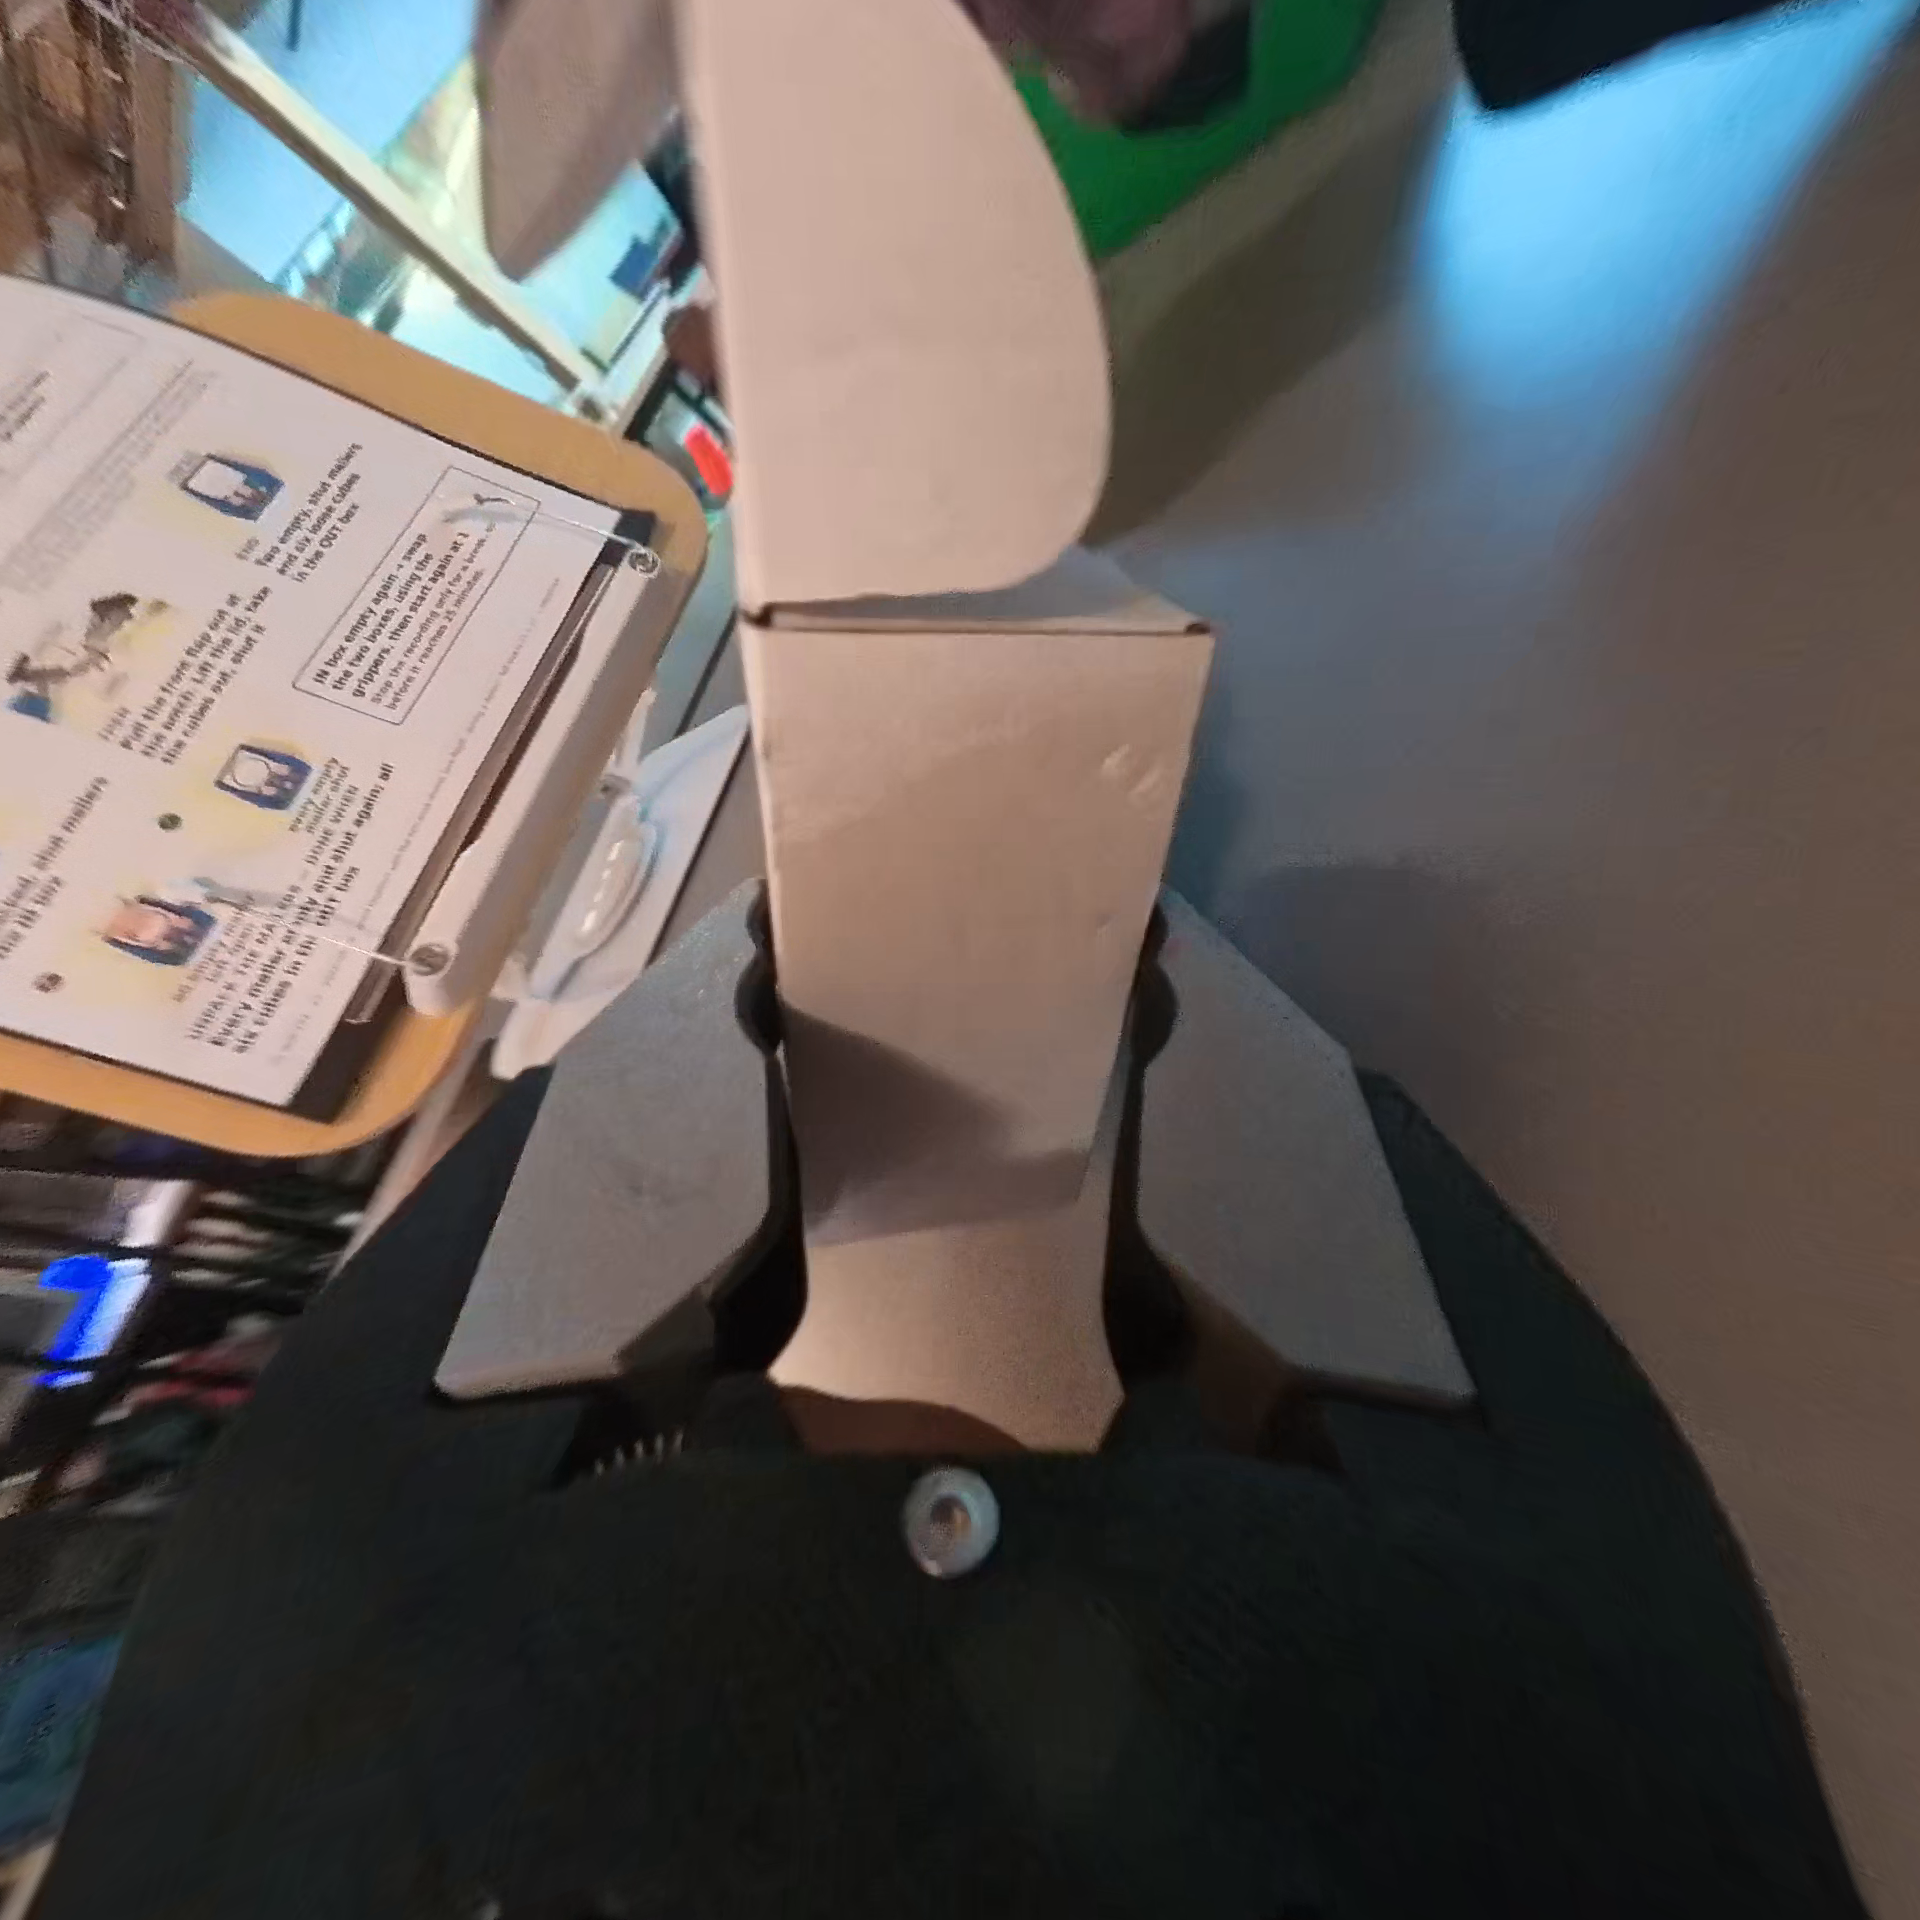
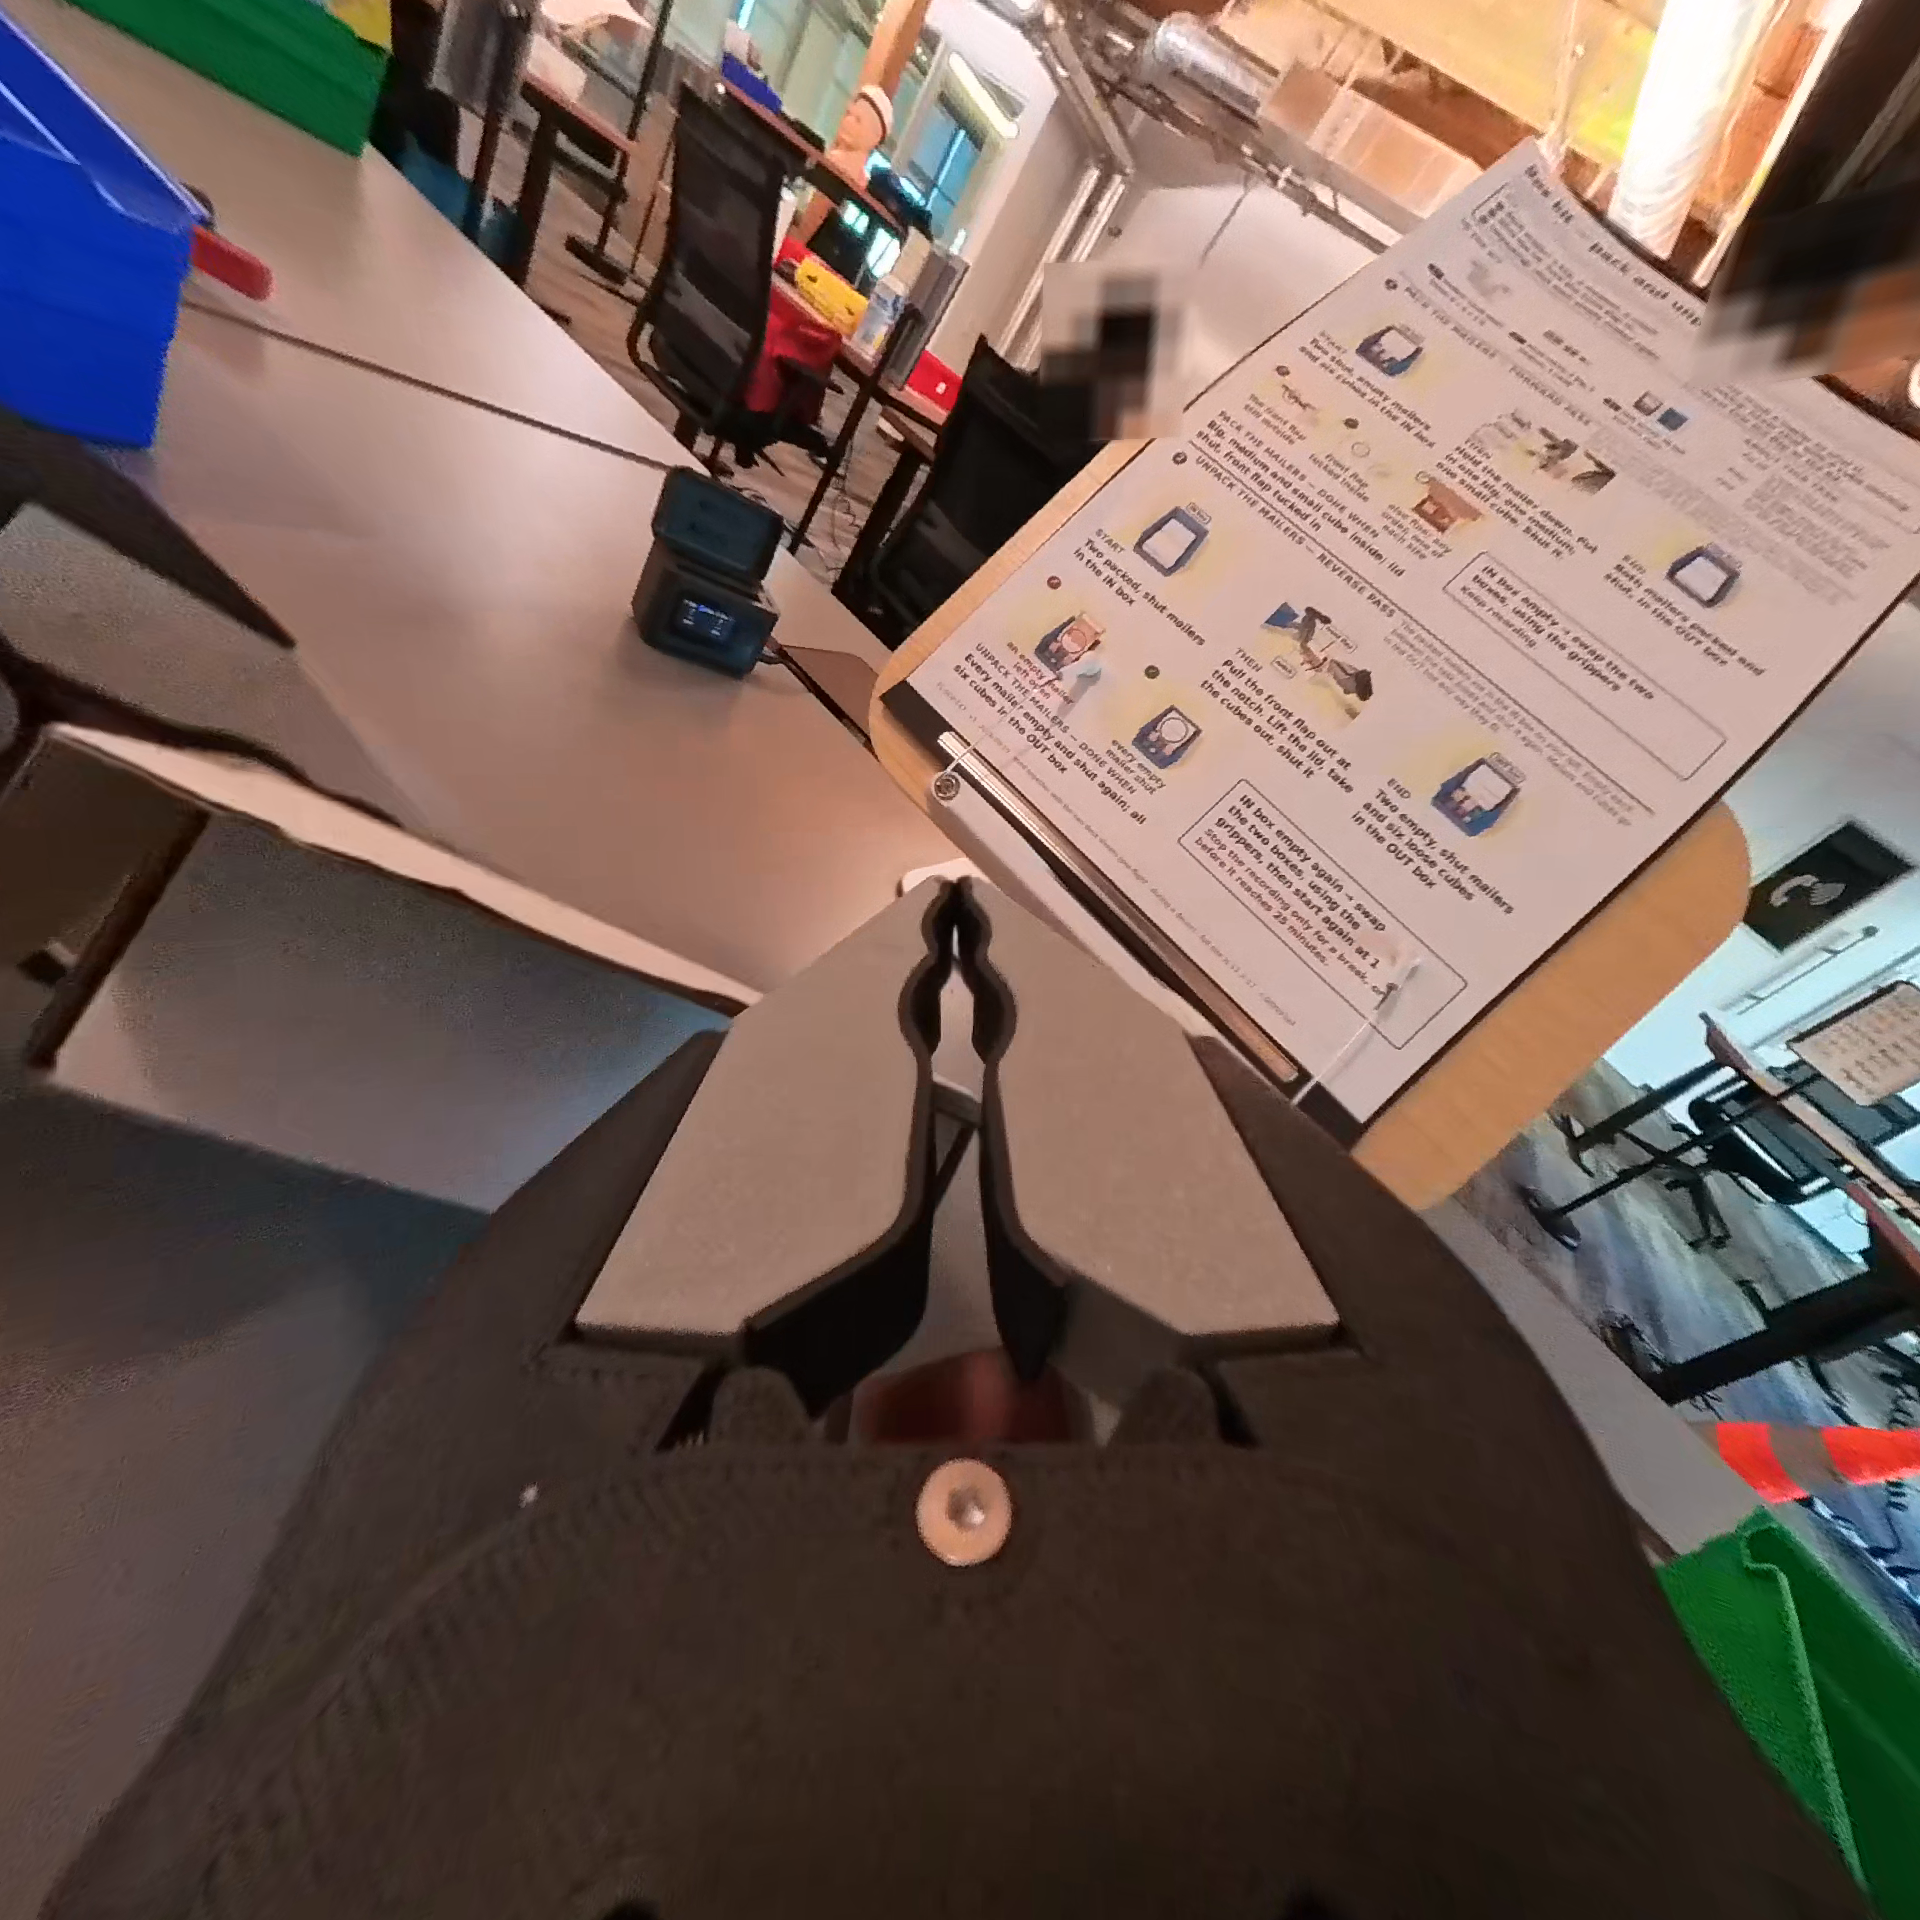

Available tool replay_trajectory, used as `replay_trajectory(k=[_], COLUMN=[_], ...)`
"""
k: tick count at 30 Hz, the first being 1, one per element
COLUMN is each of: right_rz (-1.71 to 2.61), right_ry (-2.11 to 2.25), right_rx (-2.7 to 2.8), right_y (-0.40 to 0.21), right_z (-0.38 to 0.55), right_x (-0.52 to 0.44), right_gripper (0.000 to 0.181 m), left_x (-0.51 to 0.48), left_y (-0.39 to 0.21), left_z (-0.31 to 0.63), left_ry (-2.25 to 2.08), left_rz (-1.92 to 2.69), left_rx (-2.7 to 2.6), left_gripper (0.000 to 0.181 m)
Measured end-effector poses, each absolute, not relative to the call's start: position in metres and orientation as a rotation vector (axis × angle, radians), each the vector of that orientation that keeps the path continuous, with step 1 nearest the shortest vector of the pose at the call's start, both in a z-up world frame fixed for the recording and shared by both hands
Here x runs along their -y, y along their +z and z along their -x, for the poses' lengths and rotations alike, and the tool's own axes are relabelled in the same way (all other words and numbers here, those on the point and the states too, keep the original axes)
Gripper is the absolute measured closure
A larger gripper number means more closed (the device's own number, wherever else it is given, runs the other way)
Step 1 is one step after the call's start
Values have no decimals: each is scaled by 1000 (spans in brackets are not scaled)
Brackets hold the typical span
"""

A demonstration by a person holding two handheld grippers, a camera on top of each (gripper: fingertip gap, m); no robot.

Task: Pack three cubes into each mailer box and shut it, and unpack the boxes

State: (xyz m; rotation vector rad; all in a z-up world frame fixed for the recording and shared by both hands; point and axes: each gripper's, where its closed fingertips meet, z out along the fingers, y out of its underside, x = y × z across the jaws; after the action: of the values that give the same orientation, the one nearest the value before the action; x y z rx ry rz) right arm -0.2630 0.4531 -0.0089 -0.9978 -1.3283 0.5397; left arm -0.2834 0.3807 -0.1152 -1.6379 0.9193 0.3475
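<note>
The left tongs [image 1: 961, 997] squeeze a white mailer box [image 1: 977, 790], its lid up. The right tongs [image 2: 958, 914] are pinched together, empty. Hold the box steady, don't crush it.

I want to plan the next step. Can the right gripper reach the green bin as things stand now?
Probably yes. The right gripper is shut and holds nothing, and the green bin shows close at its lower right with nothing visible between them. It points toward the instruction sheet, so it would have to turn first.
</note>
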Motion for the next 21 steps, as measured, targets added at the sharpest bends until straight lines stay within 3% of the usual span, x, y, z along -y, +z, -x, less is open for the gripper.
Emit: replay_trajectory(k=[4,21], right_rz=[982,920], right_ry=[554,684], right_rx=[1382,1322], right_y=[-18,-5], right_z=[267,271], right_x=[-446,-425], right_gripper=[181,181], left_x=[-375,-375], left_y=[-108,-127], left_z=[286,274], left_ry=[220,385], left_rz=[1648,1615], left_rx=[-862,-1061], left_gripper=[112,112])
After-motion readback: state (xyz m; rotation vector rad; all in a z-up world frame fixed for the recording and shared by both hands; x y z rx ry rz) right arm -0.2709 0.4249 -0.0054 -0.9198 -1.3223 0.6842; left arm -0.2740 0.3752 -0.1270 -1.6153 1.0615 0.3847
